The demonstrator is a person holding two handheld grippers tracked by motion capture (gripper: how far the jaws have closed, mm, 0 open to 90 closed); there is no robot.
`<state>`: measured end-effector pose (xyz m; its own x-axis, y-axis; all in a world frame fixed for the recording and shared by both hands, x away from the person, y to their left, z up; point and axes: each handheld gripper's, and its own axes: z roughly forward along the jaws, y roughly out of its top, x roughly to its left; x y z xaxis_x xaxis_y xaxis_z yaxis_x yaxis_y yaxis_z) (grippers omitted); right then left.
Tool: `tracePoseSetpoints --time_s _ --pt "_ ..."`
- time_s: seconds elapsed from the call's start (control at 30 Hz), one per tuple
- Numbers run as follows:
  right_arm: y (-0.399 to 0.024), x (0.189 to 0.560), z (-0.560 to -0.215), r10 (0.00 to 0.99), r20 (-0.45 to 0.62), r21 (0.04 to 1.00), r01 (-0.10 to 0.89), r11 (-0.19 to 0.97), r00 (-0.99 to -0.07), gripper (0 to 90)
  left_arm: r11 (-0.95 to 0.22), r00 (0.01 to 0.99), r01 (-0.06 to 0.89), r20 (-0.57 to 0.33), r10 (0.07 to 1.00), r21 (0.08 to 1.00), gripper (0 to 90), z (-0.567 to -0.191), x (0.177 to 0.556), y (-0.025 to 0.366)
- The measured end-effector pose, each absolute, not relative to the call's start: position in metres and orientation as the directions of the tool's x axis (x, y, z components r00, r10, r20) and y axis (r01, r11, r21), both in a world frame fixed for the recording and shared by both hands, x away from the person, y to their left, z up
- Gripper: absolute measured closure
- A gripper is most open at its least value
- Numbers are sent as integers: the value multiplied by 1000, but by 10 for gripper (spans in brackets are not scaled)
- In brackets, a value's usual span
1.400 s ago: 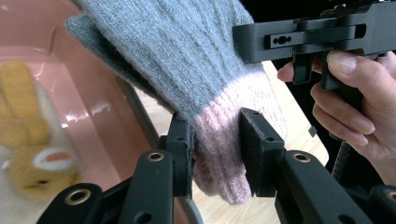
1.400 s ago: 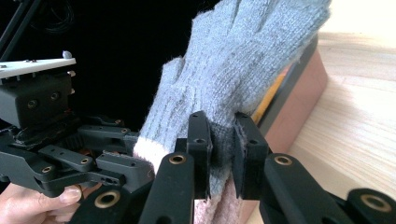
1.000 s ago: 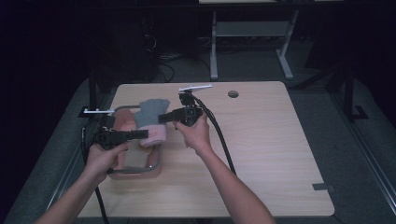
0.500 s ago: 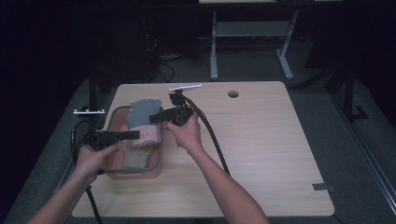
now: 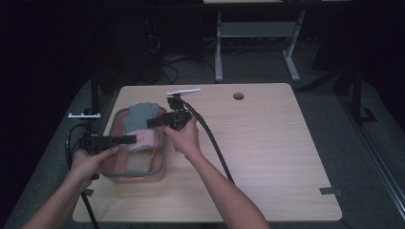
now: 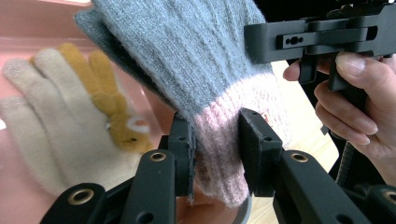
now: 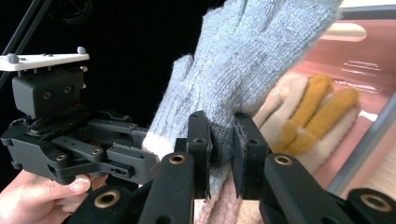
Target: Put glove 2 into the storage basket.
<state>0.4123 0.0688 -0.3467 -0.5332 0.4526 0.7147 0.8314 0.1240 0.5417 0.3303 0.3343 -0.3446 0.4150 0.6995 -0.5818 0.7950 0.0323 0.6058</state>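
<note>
Over the pink tray (image 5: 160, 168) at the bench's (image 5: 267, 157) left side, the high view shows both grippers carrying the grey glove (image 5: 139, 114); since a second ago the pair has shifted leftward, so the glove now hangs above the tray — apparently ready for lowering. Left gripper view: the left gripper (image 6: 217, 140) has its fingers clamped on the glove's pink cuff (image 6: 219, 135); a cream-and-mustard glove (image 6: 70, 121) lies inside the tray. Right gripper view: the right gripper (image 7: 222, 140) has its fingers pinched shut on the grey knit — the same cream-and-mustard glove rests in the tray behind.
</note>
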Motion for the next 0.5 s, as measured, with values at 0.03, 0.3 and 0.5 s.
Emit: tracePoseSetpoints --time_s 0.03,0.3,0.5 --pt "70 412 -347 451 719 537 835 122 -529 788 36 411 797 -584 700 604 682 -345 331 335" --pt "76 414 -354 439 730 529 840 123 -524 788 25 406 806 -583 703 591 688 -348 332 343" --pt "81 415 -360 434 734 524 842 127 -522 786 15 400 812 -575 713 583 691 -351 333 347"
